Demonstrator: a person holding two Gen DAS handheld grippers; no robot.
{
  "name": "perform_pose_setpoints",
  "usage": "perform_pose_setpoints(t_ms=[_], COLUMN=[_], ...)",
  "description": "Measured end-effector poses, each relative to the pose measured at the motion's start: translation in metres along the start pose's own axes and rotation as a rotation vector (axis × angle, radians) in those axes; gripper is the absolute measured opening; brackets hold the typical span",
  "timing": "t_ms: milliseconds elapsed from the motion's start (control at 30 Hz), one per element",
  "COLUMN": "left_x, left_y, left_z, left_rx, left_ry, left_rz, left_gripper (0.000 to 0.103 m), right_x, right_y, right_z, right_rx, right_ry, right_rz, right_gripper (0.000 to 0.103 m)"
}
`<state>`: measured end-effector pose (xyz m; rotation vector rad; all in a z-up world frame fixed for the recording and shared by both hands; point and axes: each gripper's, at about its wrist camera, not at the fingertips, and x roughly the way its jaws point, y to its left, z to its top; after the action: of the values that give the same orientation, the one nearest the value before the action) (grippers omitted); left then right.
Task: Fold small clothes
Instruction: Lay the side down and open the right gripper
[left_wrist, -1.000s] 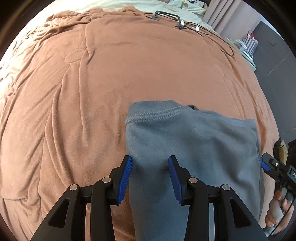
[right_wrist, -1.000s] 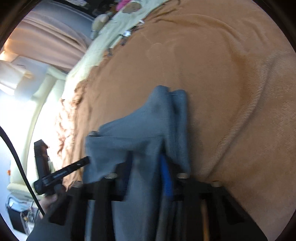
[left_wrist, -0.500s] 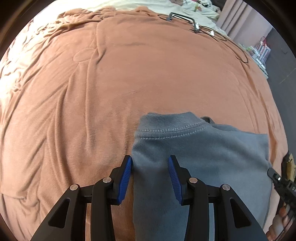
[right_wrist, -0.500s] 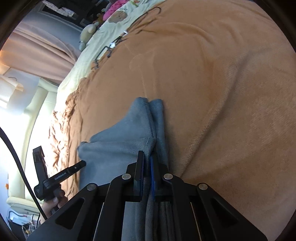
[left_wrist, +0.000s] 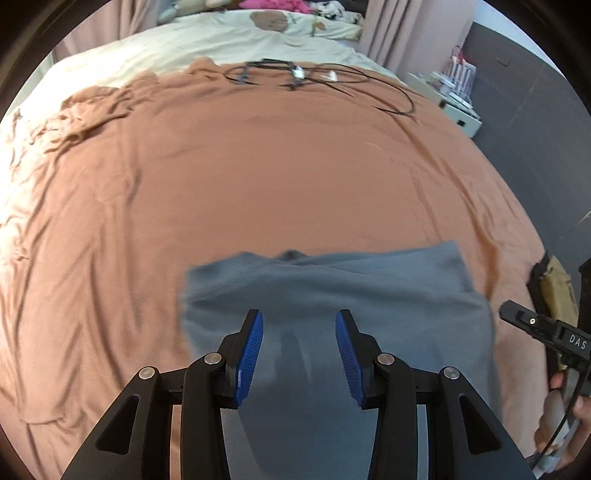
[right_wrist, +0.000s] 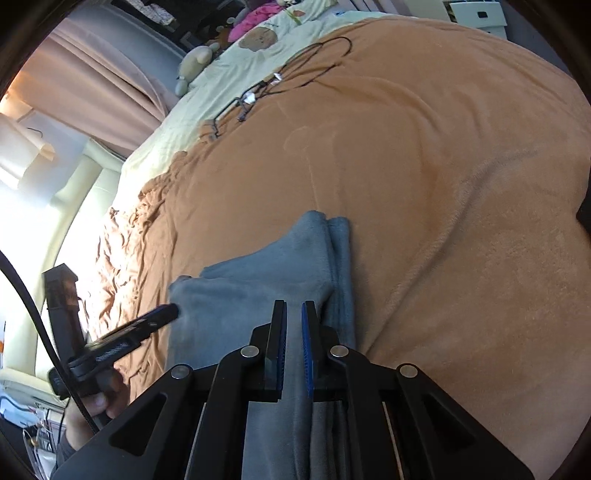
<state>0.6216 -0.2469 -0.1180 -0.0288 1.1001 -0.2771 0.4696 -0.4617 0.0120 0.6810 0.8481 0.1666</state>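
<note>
- The soft grey fleece garment (left_wrist: 332, 295) looks light and floppy; judging by that, pinching hems or corners suits it best.
- It lies at the near edge of the brown-blanketed bed (left_wrist: 258, 166).
- Left gripper (left_wrist: 299, 347): jaws apart, empty, above the cloth.
- Right gripper (right_wrist: 294, 347): clamped on a fold at the garment's right edge.

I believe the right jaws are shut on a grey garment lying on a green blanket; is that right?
Not quite: the blanket is orange-brown, not green, as the right wrist view shows. The right gripper is indeed shut on the grey garment.
</note>
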Motion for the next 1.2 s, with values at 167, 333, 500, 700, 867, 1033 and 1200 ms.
perform_pose_setpoints(t_ms=[167, 333, 500, 700, 867, 1033, 1200], left_x=[0.021, 0.048, 0.069, 0.065, 0.048, 0.029, 0.012], left_y=[-0.012, -0.013, -0.018, -0.025, -0.01, 0.006, 0.011], left_z=[0.005, 0.01, 0.013, 0.016, 0.004, -0.017, -0.035], left_rx=[0.006, -0.022, -0.055, -0.05, -0.071, -0.097, -0.087], left_ry=[0.022, 0.054, 0.031, 0.036, 0.046, 0.056, 0.072], left_rz=[-0.022, -0.012, 0.031, 0.063, 0.012, -0.02, -0.027], left_gripper=[0.043, 0.043, 0.043, 0.044, 0.044, 0.044, 0.044], right_x=[0.02, 0.048, 0.047, 0.04, 0.027, 0.026, 0.016], right_y=[0.009, -0.003, -0.009, -0.002, 0.014, 0.022, 0.015], right_z=[-0.005, -0.013, -0.022, -0.038, -0.047, -0.065, -0.071], right_rx=[-0.019, 0.028, 0.037, -0.027, -0.079, -0.114, -0.071], right_ry=[0.072, 0.165, 0.198, 0.243, 0.233, 0.253, 0.22], right_rz=[0.105, 0.079, 0.102, 0.062, 0.058, -0.002, -0.003], right_gripper=[0.005, 0.005, 0.005, 0.005, 0.005, 0.005, 0.005])
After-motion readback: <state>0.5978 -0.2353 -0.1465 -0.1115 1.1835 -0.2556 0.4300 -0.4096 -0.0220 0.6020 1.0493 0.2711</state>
